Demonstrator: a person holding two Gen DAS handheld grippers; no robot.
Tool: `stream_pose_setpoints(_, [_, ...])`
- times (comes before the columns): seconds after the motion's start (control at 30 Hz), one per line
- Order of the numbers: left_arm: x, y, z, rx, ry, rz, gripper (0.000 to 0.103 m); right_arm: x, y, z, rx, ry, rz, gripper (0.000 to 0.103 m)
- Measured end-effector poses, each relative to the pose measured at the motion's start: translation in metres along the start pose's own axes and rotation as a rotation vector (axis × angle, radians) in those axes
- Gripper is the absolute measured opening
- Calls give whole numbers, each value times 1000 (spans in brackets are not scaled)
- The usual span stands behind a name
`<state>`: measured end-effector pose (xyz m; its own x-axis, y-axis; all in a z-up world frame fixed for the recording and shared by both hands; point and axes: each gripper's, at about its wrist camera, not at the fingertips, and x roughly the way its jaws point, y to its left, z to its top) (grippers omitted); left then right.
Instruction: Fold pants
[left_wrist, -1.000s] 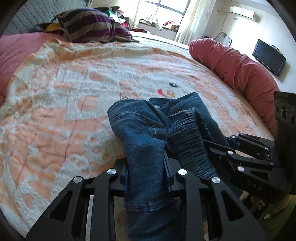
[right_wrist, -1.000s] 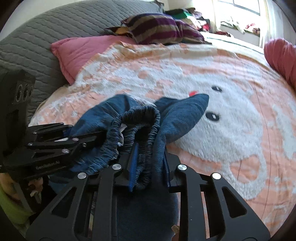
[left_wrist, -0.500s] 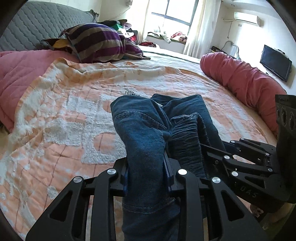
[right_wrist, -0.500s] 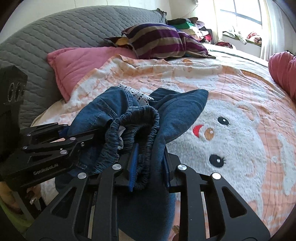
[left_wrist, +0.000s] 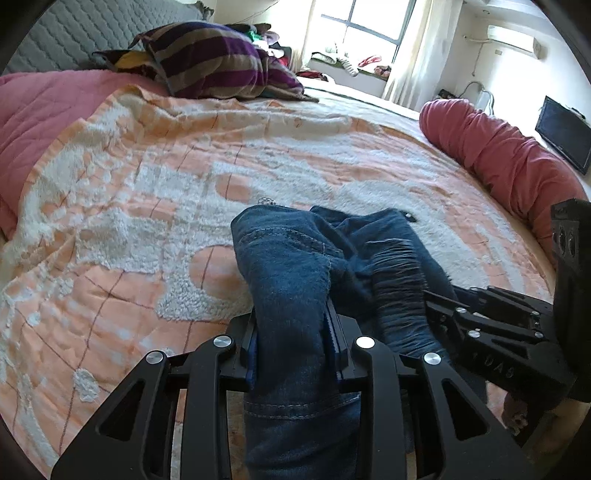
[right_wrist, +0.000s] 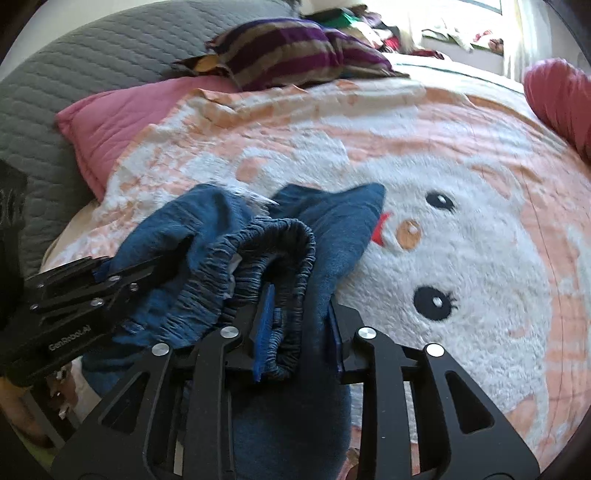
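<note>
Pants (left_wrist: 291, 280) hang bunched above the blanket (left_wrist: 129, 206). Left gripper (left_wrist: 293, 332) and right gripper (right_wrist: 297, 314) each clamp denim folds, jaws opening, fabric still pinched between pads.

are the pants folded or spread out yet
Neither: the pants hang bunched between both grippers, left gripper and right gripper, jaws opening.

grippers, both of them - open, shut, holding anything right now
left gripper: jaws opening, a denim fold of the pants still between the pads.
right gripper: jaws opening, the pants' elastic waistband still between the pads.
</note>
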<state>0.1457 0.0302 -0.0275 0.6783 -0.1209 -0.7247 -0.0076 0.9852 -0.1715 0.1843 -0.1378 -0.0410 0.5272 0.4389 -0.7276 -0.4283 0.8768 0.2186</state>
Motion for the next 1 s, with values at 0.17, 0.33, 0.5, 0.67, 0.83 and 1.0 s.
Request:
stream_pose_setpoints(0.17, [9,3,-3,0,26,20,37,9,-9,-5,43,38,-33,35])
stream_pose_setpoints(0.33, [13,3,-5,2,35,26,39,13,-15,-9,64,52,-59,42])
stream_pose_setpoints(0.5, [13,3,-5,-3,36,23,40,9,-12,-10,53,34,-67,44])
stream_pose_setpoints(0.67, [9,5,-5,-13,36,15,48,2,-13,-9,61,10,-73,55])
stream_pose_setpoints(0.83, [-4,7,-4,-29,18,8,61,-15,-14,-11,68,-32,-95,72])
stream_pose_setpoints(1.0, [-22,13,-4,-54,-6,17,74,-40,-15,-12,75,-97,-103,83])
